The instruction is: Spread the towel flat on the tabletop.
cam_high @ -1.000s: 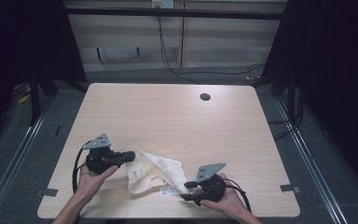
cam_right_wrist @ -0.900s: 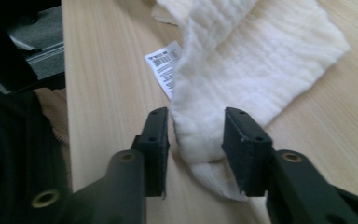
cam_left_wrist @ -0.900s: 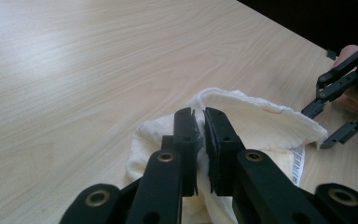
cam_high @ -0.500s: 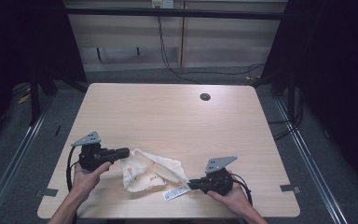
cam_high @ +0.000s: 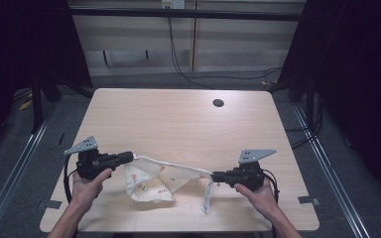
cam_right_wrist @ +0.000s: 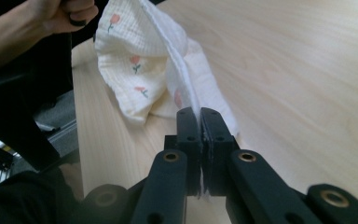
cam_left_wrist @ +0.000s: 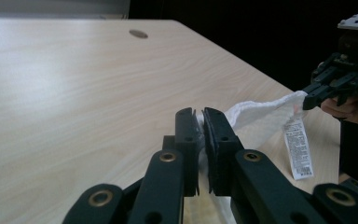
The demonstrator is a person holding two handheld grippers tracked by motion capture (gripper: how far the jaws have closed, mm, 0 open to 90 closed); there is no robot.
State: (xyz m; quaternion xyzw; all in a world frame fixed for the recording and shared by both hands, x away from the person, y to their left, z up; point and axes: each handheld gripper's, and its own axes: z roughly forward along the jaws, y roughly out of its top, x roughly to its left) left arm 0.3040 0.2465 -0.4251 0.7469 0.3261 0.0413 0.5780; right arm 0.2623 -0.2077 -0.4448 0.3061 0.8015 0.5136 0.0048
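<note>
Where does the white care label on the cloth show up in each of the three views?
High view: the care label hangs below the cloth, left of the right gripper.
Left gripper view: right of centre, dangling under the far gripper.
Right gripper view: I cannot make it out.
Shared landmark: the round hole in the table, also at the top of the left gripper view.

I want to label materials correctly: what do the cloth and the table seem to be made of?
The cloth looks like soft crinkled cotton gauze, matte cream with small printed flowers; it drapes and folds limply, and carries a sewn care label. The table looks like pale wood or wood-look laminate, with fine grain lines and a smooth, slightly shiny surface.
</note>
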